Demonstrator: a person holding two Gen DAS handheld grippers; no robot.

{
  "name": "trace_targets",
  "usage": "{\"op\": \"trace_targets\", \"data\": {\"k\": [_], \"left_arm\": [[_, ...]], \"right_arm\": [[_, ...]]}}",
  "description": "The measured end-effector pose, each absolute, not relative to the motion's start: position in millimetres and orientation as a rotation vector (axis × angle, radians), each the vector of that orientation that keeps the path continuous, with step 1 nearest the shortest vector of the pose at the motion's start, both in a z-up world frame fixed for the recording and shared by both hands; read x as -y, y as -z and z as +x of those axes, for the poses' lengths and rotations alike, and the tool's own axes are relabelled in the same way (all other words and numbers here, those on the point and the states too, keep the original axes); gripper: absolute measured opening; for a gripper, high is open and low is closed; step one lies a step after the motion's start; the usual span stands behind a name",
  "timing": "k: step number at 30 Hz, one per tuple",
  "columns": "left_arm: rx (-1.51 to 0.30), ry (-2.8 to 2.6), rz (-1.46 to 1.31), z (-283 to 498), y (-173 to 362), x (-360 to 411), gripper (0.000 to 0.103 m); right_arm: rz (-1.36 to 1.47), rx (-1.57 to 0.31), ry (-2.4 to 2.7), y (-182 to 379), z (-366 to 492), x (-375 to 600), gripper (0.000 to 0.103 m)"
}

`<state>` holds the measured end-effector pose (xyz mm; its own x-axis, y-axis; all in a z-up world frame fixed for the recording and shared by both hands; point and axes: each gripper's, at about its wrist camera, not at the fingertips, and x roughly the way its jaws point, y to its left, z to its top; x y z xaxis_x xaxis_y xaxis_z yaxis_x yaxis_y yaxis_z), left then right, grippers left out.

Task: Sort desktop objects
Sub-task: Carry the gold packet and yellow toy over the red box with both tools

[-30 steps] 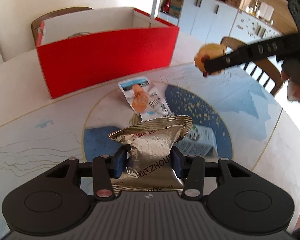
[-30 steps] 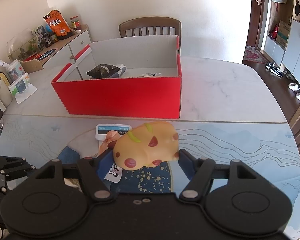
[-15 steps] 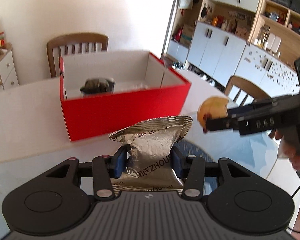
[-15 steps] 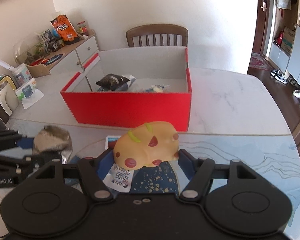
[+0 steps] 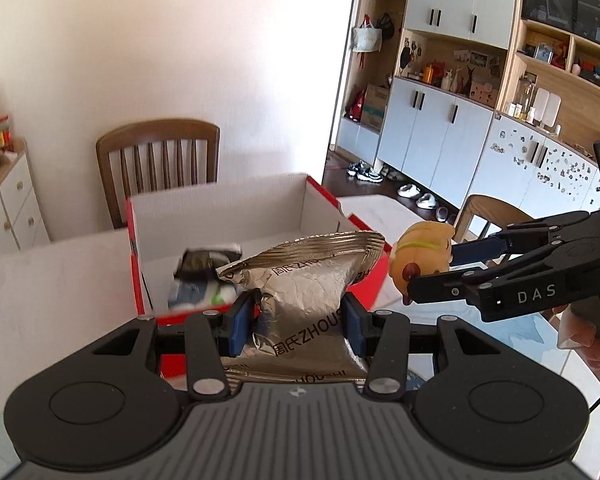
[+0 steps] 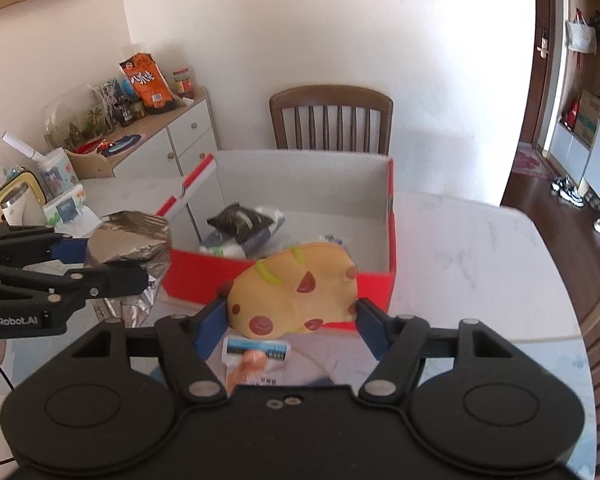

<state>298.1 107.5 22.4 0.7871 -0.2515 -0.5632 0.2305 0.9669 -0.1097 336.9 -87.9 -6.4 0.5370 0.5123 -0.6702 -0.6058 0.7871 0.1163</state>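
My left gripper (image 5: pixel 296 320) is shut on a silver foil snack bag (image 5: pixel 304 292), held up in front of the red box (image 5: pixel 138 256). It also shows at the left of the right wrist view (image 6: pixel 128 244). My right gripper (image 6: pixel 288 312) is shut on a yellow toy with red spots (image 6: pixel 292 284), held just before the near wall of the red box (image 6: pixel 392 224). The toy also shows in the left wrist view (image 5: pixel 420 256). Inside the box lie a dark packet (image 6: pixel 240 220) and other wrapped items.
A white snack packet (image 6: pixel 256 356) lies on the table below my right gripper. A wooden chair (image 6: pixel 332 120) stands behind the box. A sideboard with snacks (image 6: pixel 140 124) is at the left. Another chair (image 5: pixel 488 208) and cabinets stand at the right.
Both grippers have risen and moved toward the red box with their loads. The box now looks nearer and its inside shows more.
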Motion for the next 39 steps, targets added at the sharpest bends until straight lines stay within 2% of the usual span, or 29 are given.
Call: {"op": "trace_targets", "data": {"k": [10,28,39], "left_arm": [[-0.625,0.243,-0.010,336,-30,-118,0.046],[-0.690,0.237,0.064,414,-14,-119,0.046],[-0.757,0.195,0.113,447,17,-124,0.046]], "right_arm": [[-0.176,-0.696,-0.706,-12,361,62,0.068],[-0.201,-0.688,-0.627,-7,434,28,0.068],[-0.253,-0.724,-0.582,26,472,-7,0.068]]}}
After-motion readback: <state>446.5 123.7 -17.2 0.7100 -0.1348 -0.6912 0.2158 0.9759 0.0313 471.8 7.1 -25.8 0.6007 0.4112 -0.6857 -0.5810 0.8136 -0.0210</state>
